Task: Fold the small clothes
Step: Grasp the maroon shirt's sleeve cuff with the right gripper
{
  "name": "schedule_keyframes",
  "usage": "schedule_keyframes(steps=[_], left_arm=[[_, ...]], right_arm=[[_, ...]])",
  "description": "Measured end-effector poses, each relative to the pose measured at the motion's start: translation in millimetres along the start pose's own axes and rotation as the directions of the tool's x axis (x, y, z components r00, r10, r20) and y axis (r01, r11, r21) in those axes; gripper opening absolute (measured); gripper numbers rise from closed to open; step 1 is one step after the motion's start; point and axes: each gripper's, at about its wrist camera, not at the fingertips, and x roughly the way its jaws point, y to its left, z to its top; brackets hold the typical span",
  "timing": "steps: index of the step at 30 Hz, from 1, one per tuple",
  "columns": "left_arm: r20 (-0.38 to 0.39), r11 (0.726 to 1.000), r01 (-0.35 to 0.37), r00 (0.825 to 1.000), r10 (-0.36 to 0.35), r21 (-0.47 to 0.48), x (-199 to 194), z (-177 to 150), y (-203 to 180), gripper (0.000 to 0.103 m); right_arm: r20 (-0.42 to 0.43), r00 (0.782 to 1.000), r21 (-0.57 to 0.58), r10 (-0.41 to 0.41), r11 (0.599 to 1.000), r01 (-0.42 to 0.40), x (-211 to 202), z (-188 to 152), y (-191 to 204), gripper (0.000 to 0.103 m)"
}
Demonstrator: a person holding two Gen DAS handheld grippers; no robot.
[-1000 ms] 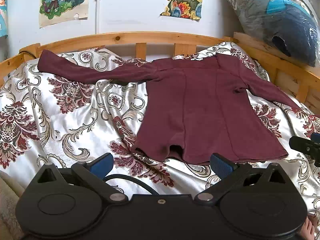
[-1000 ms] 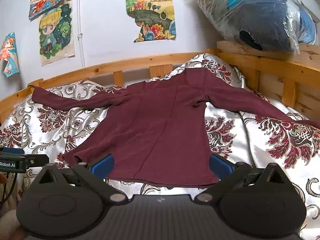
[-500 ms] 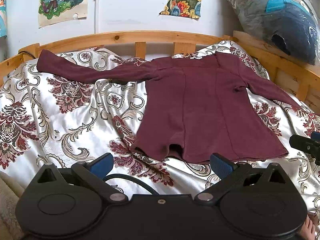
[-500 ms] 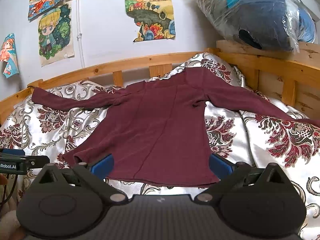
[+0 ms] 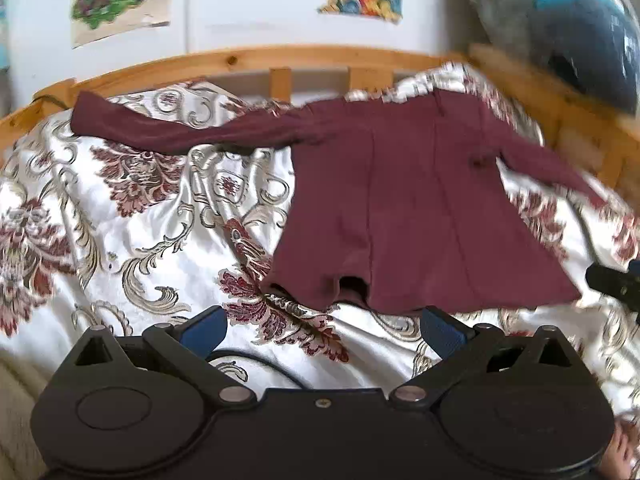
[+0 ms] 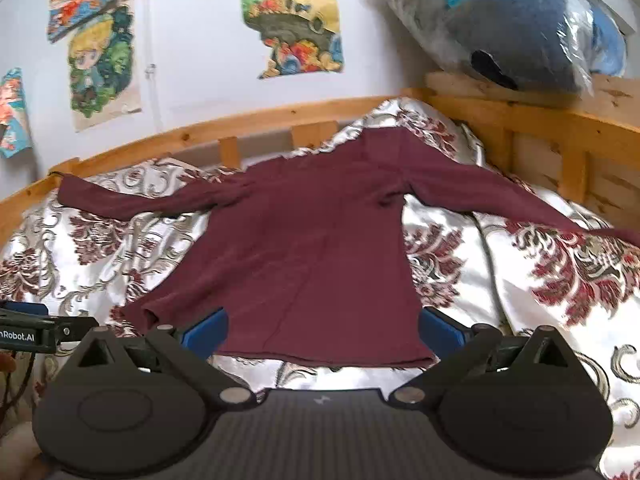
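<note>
A maroon long-sleeved top (image 5: pixel 420 216) lies flat on the floral bedspread (image 5: pixel 120 232), both sleeves spread out sideways, hem toward me. It also shows in the right wrist view (image 6: pixel 312 248). My left gripper (image 5: pixel 322 330) is open and empty, just short of the hem's left part. My right gripper (image 6: pixel 322 330) is open and empty, its blue fingertips (image 6: pixel 204 330) at the hem edge, straddling it. The right gripper's tip shows at the right edge of the left wrist view (image 5: pixel 616 284).
A wooden bed rail (image 6: pixel 240 124) runs along the back and right side. A plastic-wrapped blue bundle (image 6: pixel 520 28) sits on the right rail. Posters (image 6: pixel 296 20) hang on the white wall. A black cable (image 5: pixel 260 360) lies below the left gripper.
Both views have shifted slightly and are blurred now; both grippers have moved a little. The top lies as before and both grippers stay open.
</note>
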Motion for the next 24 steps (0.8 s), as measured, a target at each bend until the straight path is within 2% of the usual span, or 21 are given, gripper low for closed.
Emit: schedule_keyframes(steps=[5, 9, 11, 14, 16, 18, 19, 20, 24], left_arm=[[-0.052, 0.992, 0.089, 0.995, -0.084, 0.095, 21, 42, -12, 0.102], [-0.105, 0.983, 0.14, 0.986, -0.128, 0.116, 56, 74, -25, 0.102], [-0.122, 0.983, 0.148, 0.983, -0.135, 0.112, 79, 85, -29, 0.102], [-0.115, 0.985, 0.151, 0.983, -0.141, 0.082, 112, 99, -33, 0.102], [-0.063, 0.986, 0.143, 0.988, -0.139, 0.081, 131, 105, -36, 0.102], [-0.002, 0.99, 0.092, 0.996, -0.092, 0.11, 149, 108, -40, 0.102], [0.017, 0.99, 0.061, 0.998, -0.063, 0.13, 157, 108, -42, 0.102], [0.025, 0.987, 0.038, 0.999, -0.042, 0.157, 166, 108, -44, 0.102], [0.057, 0.971, 0.016, 0.998, -0.03, 0.239, 186, 102, -44, 0.102]], right_arm=[[0.038, 0.991, 0.065, -0.128, 0.99, 0.125, -2, 6, -18, 0.103], [-0.033, 0.977, 0.085, -0.21, 0.973, 0.212, 6, 16, -47, 0.103], [-0.027, 0.967, 0.056, -0.253, 0.965, 0.254, 8, 24, -63, 0.103], [0.019, 0.933, 0.035, -0.359, 0.933, 0.358, 7, 37, -88, 0.103], [0.019, 0.887, 0.067, -0.461, 0.886, 0.459, 10, 45, -112, 0.103], [-0.007, 0.836, 0.129, -0.548, 0.829, 0.544, 13, 51, -137, 0.103], [-0.017, 0.82, 0.166, -0.573, 0.807, 0.567, 15, 53, -148, 0.103], [-0.023, 0.813, 0.209, -0.582, 0.792, 0.573, 16, 55, -161, 0.103], [-0.065, 0.812, 0.348, -0.579, 0.75, 0.563, 25, 62, -206, 0.103]])
